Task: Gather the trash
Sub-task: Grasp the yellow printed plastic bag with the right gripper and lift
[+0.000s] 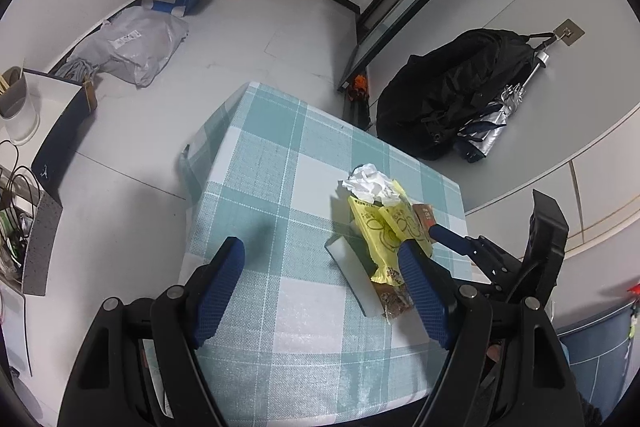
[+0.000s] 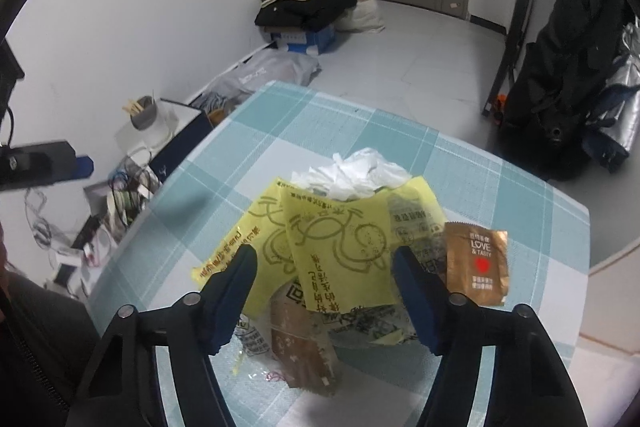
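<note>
Item: trash heap, centre of the right wrist view, on my checked teal-and-white tablecloth (image 2: 256, 131), woven and matt. Thin, glossy yellow wrappers (image 2: 320, 227) overlap; crumpled white tissue (image 2: 360, 167) sits above them; a coppery foil sachet (image 2: 476, 263) lies flat at right. My right gripper (image 2: 324, 263) straddles the yellow wrappers, jaws part-way apart, not pinching. My left gripper (image 1: 320, 267) stands wide and empty over bare cloth at lower centre of its view. The table edge runs close past the sachet.
</note>
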A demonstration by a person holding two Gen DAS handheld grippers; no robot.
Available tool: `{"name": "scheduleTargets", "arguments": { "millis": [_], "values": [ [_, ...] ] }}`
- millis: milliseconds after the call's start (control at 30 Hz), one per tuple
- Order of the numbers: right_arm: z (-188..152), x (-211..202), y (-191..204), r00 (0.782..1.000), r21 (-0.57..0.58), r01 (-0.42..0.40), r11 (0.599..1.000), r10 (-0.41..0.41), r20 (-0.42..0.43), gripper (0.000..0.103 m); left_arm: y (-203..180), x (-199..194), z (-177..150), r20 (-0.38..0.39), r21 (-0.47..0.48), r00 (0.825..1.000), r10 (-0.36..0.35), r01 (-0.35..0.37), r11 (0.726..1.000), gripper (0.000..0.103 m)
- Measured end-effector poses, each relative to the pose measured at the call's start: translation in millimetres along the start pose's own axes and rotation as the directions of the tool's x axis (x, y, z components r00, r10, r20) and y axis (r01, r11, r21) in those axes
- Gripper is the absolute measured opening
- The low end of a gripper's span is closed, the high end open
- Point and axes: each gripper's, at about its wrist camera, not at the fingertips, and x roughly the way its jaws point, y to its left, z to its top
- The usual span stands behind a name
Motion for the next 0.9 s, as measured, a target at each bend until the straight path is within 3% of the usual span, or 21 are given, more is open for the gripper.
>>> {"name": "scheduleTargets", "arguments": {
  "millis": [133,200,500,700,900],
  "values": [
    [-1.8,4.9,10.4,0.997,-0.066,0.074,0.995,-0.075,-0.023,0.057,5.4,-1.7,-0.2,0.001,-0.024,1.0,0.005,-0.005,1.0,0.077],
    [-2.2,5.0,13.7,0.996,-0.084,0.081,0.993,-0.083,-0.024,0.041,4.9,-2.0,-0.4,0.008,-0.025,1.0,0.021,-0.021,0.999,0.077],
    [-3.9,-4.3,5.6,0.996,-0.056,0.092,0.994,-0.092,-0.005,0.01,-2.1,2.8,-4.5,0.007,0.005,0.999,0.044,-0.044,0.999,0.077],
    [-3.5,-24.3,2.5,0.997,-0.037,0.051,0.998,-0.049,0.059,0.002,-4.6,12.9,-5.6,-0.028,-0.023,1.0,0.008,-0.008,1.0,0.077],
    [-5.5,-33.6,-3.8,0.997,-0.025,0.025,0.999,-0.023,0.077,0.005,-20.3,31.5,-8.6,-0.087,-0.049,0.995,-0.051,0.047,0.998,0.077]
  ]
}}
